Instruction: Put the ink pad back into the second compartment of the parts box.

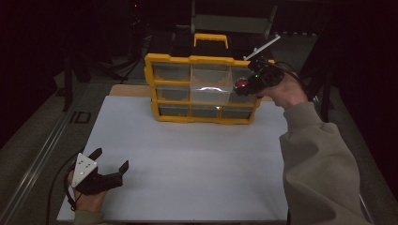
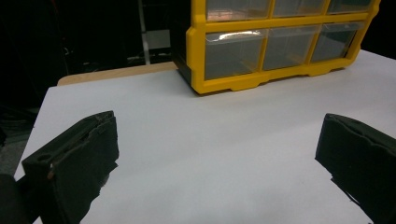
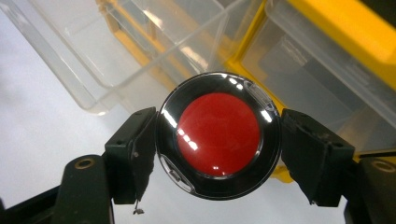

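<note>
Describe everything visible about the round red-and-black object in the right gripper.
The round object is a glossy disc: a red domed centre inside a wide black ring, apparently plastic, with bright reflections. The right gripper clamps it at opposite sides of the rim. It is held in the air at the yellow drawer organizer, beside a pulled-out clear drawer.

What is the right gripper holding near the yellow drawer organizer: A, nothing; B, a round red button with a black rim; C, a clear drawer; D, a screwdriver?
B: in the right gripper view, the right gripper has both jaws pressed against a round red button with a black rim, in front of the yellow drawer organizer.
</note>
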A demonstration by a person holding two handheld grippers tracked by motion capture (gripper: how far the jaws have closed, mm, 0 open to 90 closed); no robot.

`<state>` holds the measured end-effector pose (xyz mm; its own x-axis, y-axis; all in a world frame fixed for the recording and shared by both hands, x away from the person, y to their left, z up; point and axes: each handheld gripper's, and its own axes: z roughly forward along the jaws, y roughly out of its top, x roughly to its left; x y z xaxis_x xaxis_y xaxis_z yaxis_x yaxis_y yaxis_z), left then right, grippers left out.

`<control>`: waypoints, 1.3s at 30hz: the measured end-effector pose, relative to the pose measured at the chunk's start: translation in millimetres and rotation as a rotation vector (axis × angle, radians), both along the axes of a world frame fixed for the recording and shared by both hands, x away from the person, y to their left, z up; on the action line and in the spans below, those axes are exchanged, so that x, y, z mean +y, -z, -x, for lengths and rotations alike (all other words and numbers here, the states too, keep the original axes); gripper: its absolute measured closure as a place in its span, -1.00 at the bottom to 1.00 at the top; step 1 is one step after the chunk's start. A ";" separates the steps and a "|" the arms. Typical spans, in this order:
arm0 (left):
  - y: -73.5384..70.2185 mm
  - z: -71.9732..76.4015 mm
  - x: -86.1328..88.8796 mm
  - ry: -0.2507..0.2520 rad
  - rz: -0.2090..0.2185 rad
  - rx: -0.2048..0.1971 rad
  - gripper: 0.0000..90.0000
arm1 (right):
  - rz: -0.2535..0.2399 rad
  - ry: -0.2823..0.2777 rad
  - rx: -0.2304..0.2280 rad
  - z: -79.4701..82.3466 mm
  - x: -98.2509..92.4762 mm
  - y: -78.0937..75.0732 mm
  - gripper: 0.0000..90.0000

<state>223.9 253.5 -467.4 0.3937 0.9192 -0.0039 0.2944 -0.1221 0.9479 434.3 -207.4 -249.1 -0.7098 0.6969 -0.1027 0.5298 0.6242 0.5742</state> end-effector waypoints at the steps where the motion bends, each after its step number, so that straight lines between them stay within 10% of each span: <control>1: 0.0 0.0 0.1 0.000 0.000 0.000 -1.00 | 0.000 -0.001 -0.001 -0.3 0.1 -1.1 -0.34; 39: 0.3 -0.4 -0.3 0.005 -0.002 0.006 -1.00 | -0.058 -0.022 -0.045 -6.3 27.1 -29.1 -0.34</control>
